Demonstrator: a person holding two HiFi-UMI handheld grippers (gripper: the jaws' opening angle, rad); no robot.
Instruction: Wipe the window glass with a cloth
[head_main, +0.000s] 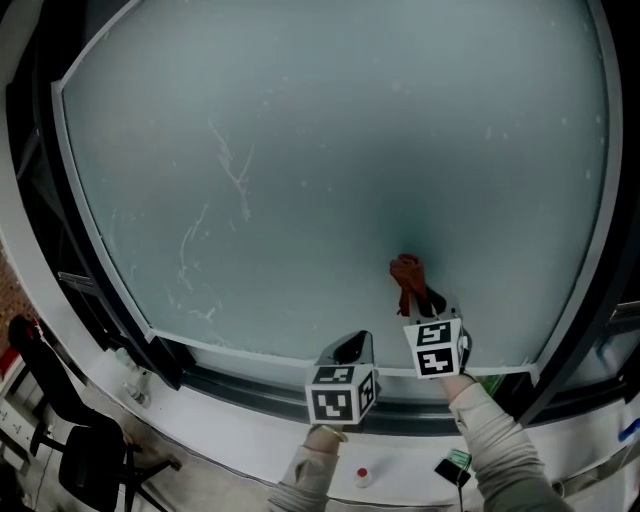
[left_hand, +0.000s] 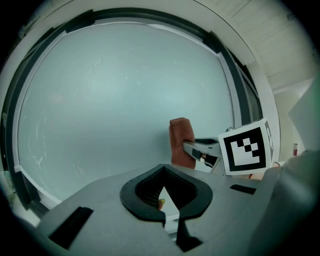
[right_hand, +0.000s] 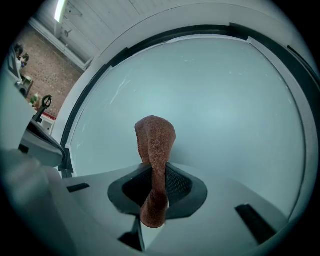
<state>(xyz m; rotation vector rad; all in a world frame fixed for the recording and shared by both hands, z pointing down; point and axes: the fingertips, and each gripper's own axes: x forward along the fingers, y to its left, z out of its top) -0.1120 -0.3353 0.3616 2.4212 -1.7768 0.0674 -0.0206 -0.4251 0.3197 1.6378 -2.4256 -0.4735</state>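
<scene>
Pale sleeves (head_main: 495, 430) enter at the bottom edge of the head view, each hand carrying a gripper toward the window glass (head_main: 330, 150). The right gripper (head_main: 430, 302) holds a rust-red cloth (head_main: 405, 272) up at the lower part of the pane, and the left gripper (head_main: 352, 347) sits just beside it, lower, near the frame. In the left gripper view its jaws are drawn together on nothing, with the cloth ahead to the right. In the right gripper view the jaws are clenched on the cloth, whose folded top stands up in front of the glass.
</scene>
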